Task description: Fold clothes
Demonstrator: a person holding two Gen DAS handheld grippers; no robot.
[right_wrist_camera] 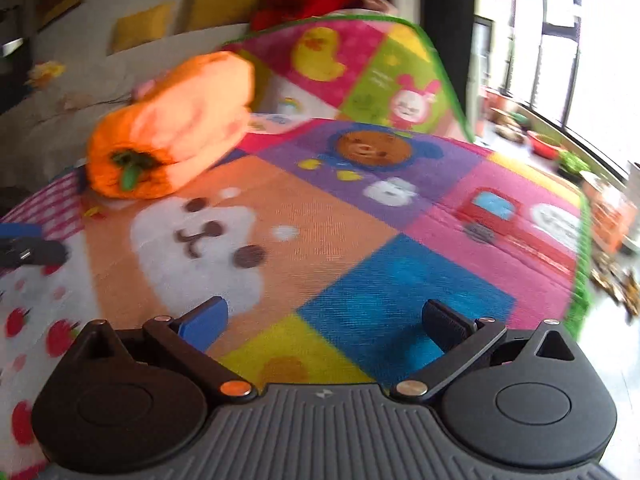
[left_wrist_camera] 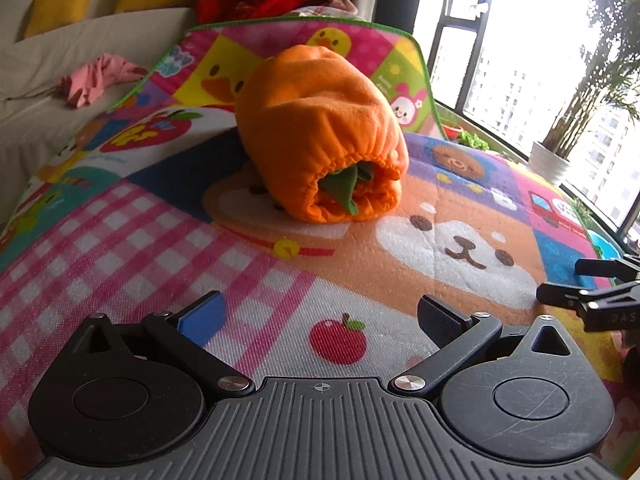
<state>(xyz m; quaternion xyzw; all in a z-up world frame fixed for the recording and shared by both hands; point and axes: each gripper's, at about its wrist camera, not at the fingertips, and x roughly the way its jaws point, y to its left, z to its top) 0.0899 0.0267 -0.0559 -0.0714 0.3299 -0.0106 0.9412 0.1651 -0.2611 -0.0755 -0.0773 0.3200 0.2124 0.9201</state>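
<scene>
We see the left gripper [left_wrist_camera: 320, 312] with its 2 fingers spread wide and nothing between them, held low over the colourful play mat [left_wrist_camera: 120, 248]. Straight ahead of it, well apart, the orange garment [left_wrist_camera: 320, 136] lies on the mat as a rolled bundle, its elastic opening turned toward us with a green piece [left_wrist_camera: 344, 192] showing inside. To the gripper's far right, black fingertips [left_wrist_camera: 592, 280] enter from the edge; letters on them look like "PAS", but we cannot read more. Ahead and to its left, a pink cloth [left_wrist_camera: 96, 80] lies on a pale sofa [left_wrist_camera: 60, 52].

The right gripper [right_wrist_camera: 324, 316] is likewise spread wide and empty above the mat [right_wrist_camera: 400, 300]. The orange garment [right_wrist_camera: 172, 128] sits ahead and to its left. This view is blurred, and the mat's small print is unreadable.
</scene>
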